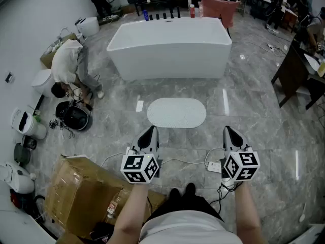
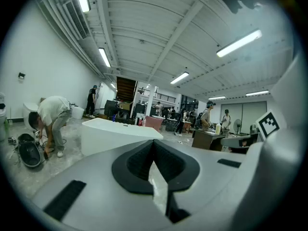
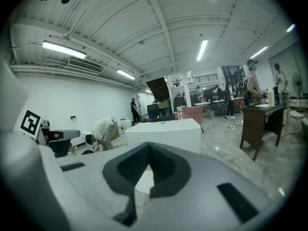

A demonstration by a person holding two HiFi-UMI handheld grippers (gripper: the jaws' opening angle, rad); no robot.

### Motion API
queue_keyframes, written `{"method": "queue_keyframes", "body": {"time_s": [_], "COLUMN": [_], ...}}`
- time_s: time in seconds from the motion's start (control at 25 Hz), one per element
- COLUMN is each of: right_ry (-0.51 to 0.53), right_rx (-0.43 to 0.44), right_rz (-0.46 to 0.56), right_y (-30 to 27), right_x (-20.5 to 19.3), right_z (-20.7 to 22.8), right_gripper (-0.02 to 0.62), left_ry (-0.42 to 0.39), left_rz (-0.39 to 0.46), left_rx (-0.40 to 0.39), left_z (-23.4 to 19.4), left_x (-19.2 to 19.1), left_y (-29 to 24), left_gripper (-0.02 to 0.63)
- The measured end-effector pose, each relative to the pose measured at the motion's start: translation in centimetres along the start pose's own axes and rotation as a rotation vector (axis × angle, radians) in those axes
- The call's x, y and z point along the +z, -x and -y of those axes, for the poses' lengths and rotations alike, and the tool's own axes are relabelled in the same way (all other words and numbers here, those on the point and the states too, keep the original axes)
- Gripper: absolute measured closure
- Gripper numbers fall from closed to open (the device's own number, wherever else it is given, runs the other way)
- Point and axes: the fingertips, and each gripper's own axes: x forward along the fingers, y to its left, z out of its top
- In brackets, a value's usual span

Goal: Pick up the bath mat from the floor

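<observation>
A pale oval bath mat (image 1: pixel 176 112) lies flat on the grey marble floor in front of a white bathtub (image 1: pixel 170 47). My left gripper (image 1: pixel 149 132) hovers just short of the mat's near left edge, jaws shut and empty. Level with it on the other side, my right gripper (image 1: pixel 228 131) is held off the mat's near right corner, also shut with nothing in it. In the left gripper view the left gripper (image 2: pixel 154 143) points nearly level at the tub (image 2: pixel 118 134). The right gripper (image 3: pixel 146 146) likewise faces the tub (image 3: pixel 163 131) in the right gripper view; the mat shows only as a pale sliver there.
A person (image 1: pixel 68 65) bends over gear at the left wall, beside a black bag (image 1: pixel 75 118) and white appliances. A cardboard box (image 1: pixel 86 194) sits near my left leg. Cables and a power strip (image 1: pixel 214 166) trail by my feet. A dark wooden desk (image 1: pixel 298 72) stands at right.
</observation>
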Motion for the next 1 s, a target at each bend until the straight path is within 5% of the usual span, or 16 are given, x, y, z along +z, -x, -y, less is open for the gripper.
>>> {"method": "queue_keyframes", "body": {"time_s": [0.56, 1.0], "right_ry": [-0.003, 0.008], "right_rx": [0.006, -0.012], "right_rz": [0.016, -0.042], "right_y": [-1.9, -6.0], "right_x": [0.7, 0.5], "right_z": [2.9, 4.4], "right_gripper": [0.594, 0.541], "left_ry": [-0.021, -0.027], "left_rz": [-0.009, -0.018], "left_rx": [0.018, 0.064], "left_z": [0.9, -1.4], "left_x": [0.1, 0.7], "left_y": [-2.0, -5.1], "left_gripper": [0.601, 0.509]}}
